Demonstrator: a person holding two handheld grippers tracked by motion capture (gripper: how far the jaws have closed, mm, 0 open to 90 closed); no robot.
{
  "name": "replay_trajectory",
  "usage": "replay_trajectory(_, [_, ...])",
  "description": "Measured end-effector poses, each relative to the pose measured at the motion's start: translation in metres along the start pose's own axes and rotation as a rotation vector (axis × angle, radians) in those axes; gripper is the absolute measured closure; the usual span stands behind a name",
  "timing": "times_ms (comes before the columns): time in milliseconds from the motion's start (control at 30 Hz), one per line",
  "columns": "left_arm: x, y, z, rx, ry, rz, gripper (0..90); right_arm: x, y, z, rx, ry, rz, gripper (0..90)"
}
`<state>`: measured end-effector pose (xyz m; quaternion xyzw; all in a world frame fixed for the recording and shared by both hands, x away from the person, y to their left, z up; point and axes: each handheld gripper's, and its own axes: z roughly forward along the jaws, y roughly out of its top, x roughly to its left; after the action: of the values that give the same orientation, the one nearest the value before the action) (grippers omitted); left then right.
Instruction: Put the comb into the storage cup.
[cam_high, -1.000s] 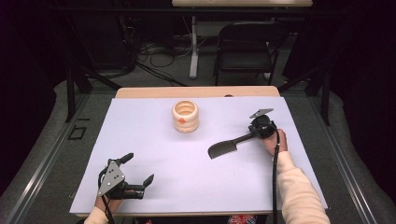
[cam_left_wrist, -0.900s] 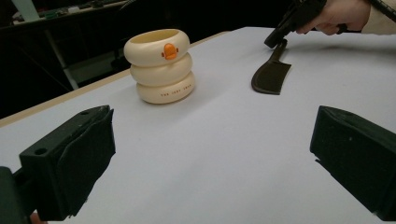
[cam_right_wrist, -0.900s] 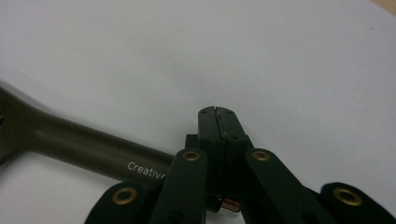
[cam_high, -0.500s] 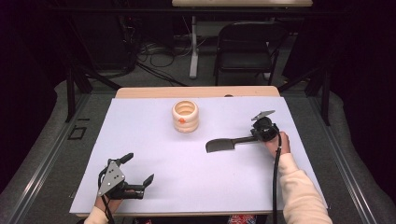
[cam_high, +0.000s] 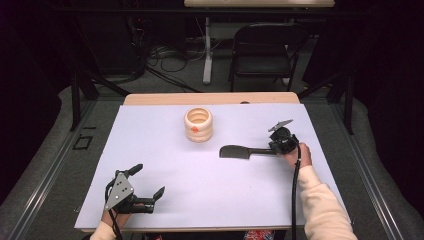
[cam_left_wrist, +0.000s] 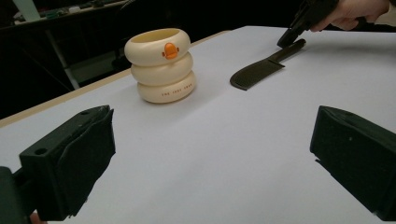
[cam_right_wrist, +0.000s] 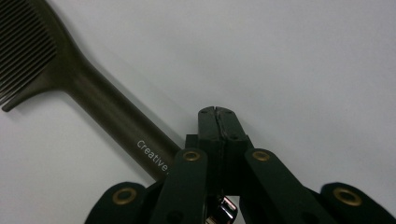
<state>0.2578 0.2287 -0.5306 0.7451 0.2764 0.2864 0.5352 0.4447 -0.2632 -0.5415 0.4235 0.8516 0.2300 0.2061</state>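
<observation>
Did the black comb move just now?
Yes. The comb swung round: its toothed end went up the table, toward the cream holder, which stayed put.

My tabletop (cam_high: 150, 150) is covered in a pale lilac-white sheet, with a strip of light wood showing along its far edge at twelve o'clock. Beyond it the room is dark: a black folding chair (cam_high: 265, 50) stands at about one o'clock, a pale post (cam_high: 207, 50) rises at twelve, and loose cables (cam_high: 165, 55) lie on the grey floor (cam_high: 50, 150) near eleven. Grey carpeted floor runs along both sides of me, at nine and three o'clock, with dark metal frame legs (cam_high: 80, 90) at ten.
</observation>
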Motion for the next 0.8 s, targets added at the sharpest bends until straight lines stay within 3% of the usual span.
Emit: replay_trajectory(800, [0.0, 0.0, 0.0, 0.0, -0.002, 0.002, 0.1, 0.017, -0.005, -0.014, 0.065, 0.03, -0.011, 90.0])
